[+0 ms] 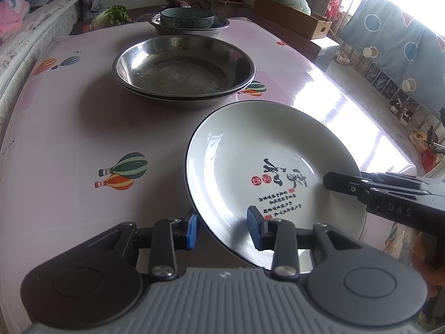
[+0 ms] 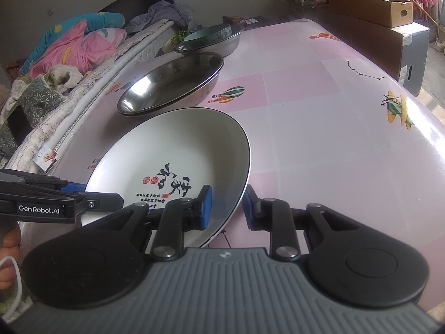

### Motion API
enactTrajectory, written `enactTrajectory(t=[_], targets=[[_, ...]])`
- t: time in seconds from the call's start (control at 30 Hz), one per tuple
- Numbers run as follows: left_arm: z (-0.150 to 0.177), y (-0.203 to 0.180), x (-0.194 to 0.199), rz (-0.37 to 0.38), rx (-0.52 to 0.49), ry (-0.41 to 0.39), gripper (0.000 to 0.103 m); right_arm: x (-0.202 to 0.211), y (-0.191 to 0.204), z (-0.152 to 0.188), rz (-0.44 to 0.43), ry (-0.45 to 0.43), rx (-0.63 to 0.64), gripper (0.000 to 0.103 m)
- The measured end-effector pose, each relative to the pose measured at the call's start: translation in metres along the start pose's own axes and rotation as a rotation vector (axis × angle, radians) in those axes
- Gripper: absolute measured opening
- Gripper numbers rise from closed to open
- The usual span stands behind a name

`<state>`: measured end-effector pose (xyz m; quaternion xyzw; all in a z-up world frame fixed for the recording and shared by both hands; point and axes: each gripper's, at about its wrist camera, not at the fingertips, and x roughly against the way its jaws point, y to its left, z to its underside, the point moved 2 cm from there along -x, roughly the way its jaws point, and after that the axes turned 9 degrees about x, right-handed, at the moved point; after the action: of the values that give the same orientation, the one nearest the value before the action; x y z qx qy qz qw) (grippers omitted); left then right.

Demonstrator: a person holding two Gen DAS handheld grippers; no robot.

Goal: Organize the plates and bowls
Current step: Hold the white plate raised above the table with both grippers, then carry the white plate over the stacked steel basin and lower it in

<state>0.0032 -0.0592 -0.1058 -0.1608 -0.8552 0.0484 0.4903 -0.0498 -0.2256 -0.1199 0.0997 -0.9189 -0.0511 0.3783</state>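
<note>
A white plate (image 1: 264,153) with a dark rim and black calligraphy lies near the front of the pink table (image 1: 69,139). My left gripper (image 1: 222,225) straddles the plate's near rim, one blue pad outside and one over the inside, loosely set and open. In the right wrist view my right gripper (image 2: 226,208) straddles the opposite rim of the plate (image 2: 172,144) the same way, open, with white wall showing beside the inner pad. Each view also shows a finger of the other gripper (image 1: 342,185) (image 2: 111,199) at the rim.
Two nested steel basins (image 1: 183,66) (image 2: 172,83) sit just beyond the plate. Farther back a teal bowl (image 1: 187,18) rests in another steel basin (image 1: 217,26). A bed with bedding (image 2: 55,83) borders one side of the table, and cardboard boxes (image 2: 370,8) stand at the far corner.
</note>
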Motion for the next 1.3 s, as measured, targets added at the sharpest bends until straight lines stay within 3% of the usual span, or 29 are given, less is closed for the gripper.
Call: enactTrajectory(t=[0.33, 0.73, 1.3], targets=[[-0.002, -0.005, -0.003, -0.016, -0.027, 0.001, 0.042, -0.002, 0.004, 0.002, 0.017, -0.025, 0.030, 0.027], [-0.002, -0.007, -0.001, -0.026, -0.036, 0.003, 0.041, 0.000, 0.010, 0.000, 0.061, -0.025, 0.113, 0.028], [-0.002, -0.011, 0.004, -0.019, -0.051, -0.010, 0.041, 0.009, 0.010, -0.003, 0.071, -0.031, 0.133, 0.028]])
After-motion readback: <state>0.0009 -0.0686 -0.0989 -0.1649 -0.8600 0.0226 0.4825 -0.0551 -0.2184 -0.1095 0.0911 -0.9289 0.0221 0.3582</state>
